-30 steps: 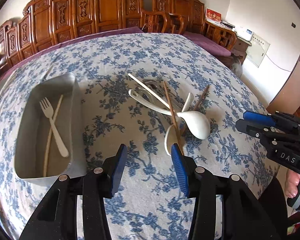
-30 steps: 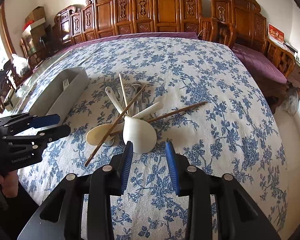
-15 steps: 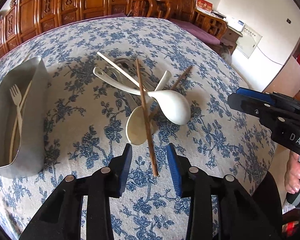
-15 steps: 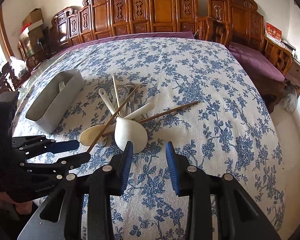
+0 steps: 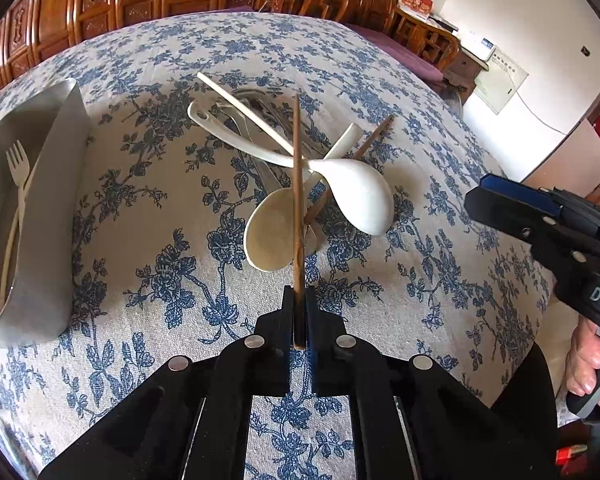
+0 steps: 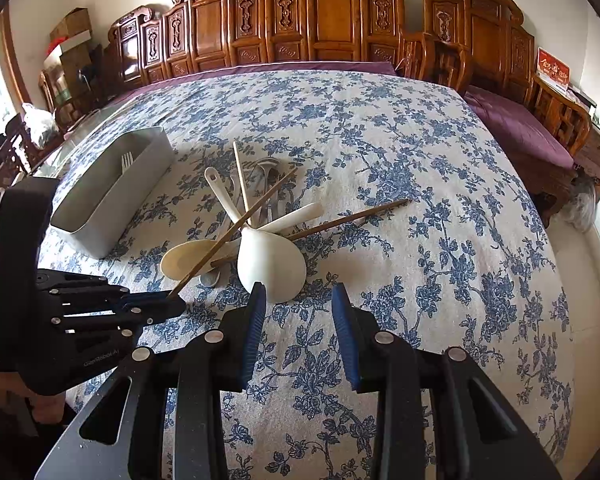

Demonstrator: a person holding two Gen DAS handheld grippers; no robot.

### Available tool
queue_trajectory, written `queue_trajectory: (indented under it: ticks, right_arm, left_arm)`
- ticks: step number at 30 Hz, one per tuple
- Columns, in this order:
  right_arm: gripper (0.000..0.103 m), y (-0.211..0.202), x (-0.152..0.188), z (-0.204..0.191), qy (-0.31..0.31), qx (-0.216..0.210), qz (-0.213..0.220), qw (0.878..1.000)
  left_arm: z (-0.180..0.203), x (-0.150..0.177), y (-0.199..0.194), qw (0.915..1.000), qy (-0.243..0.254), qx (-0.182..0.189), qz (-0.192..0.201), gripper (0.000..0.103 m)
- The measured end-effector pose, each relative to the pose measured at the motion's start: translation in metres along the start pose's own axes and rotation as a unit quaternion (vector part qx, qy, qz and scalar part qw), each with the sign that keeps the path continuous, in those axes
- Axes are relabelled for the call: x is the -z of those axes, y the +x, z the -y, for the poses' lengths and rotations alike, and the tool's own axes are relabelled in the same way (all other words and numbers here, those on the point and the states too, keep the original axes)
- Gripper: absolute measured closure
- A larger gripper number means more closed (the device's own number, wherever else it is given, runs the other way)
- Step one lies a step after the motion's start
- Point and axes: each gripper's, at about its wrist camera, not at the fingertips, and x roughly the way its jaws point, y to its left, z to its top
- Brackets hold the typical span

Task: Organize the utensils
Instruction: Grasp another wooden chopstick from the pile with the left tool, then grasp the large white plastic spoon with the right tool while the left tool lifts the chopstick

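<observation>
My left gripper (image 5: 299,300) is shut on the near end of a brown chopstick (image 5: 297,200), which lies across a pile of utensils on the flowered tablecloth; the same grip shows in the right wrist view (image 6: 172,298). The pile holds a white ladle (image 5: 360,196), a cream rice paddle (image 5: 270,232), a second brown chopstick (image 6: 348,220) and a cream chopstick (image 5: 244,112). A grey tray (image 5: 56,216) at the left holds a cream fork (image 5: 18,168). My right gripper (image 6: 298,308) is open and empty, just short of the ladle (image 6: 270,268).
The round table is covered with a blue-flowered cloth (image 6: 400,152). Carved wooden chairs (image 6: 324,16) ring its far side. The table edge drops off to the right (image 5: 540,280). The grey tray shows at the left in the right wrist view (image 6: 112,200).
My left gripper moved forward onto the brown chopstick's near end and shut on it. My right gripper stayed open in about the same place.
</observation>
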Motion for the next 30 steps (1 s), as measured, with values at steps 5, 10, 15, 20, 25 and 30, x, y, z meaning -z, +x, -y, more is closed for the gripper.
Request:
queue_trajectory:
  ticks: [5, 10, 15, 20, 25, 30]
  right_arm:
    - [0.064, 0.006, -0.001, -0.003, -0.002, 0.0, -0.004, 1.0]
    - [0.063, 0.021, -0.007, -0.011, -0.013, 0.003, -0.009, 1.0]
    - [0.057, 0.042, -0.014, -0.019, -0.022, 0.011, -0.014, 1.0]
    - [0.056, 0.057, -0.029, -0.033, -0.044, 0.015, -0.012, 0.999]
    - [0.056, 0.077, -0.042, -0.048, -0.083, 0.027, -0.032, 0.996]
    - [0.055, 0.091, -0.045, -0.054, -0.114, 0.035, -0.067, 0.991]
  left_arm:
    - [-0.001, -0.002, -0.021, 0.9997, 0.004, 0.006, 0.022, 0.099]
    - [-0.005, -0.004, -0.044, 0.9987, 0.01, 0.002, 0.05, 0.099]
    - [-0.011, -0.007, -0.056, 0.9978, 0.009, -0.007, 0.065, 0.099]
    - [-0.016, -0.01, -0.069, 0.9964, 0.011, -0.016, 0.083, 0.099]
    - [-0.022, -0.011, -0.078, 0.9955, 0.007, -0.017, 0.093, 0.099]
    - [-0.026, -0.012, -0.079, 0.9954, 0.006, -0.019, 0.094, 0.099]
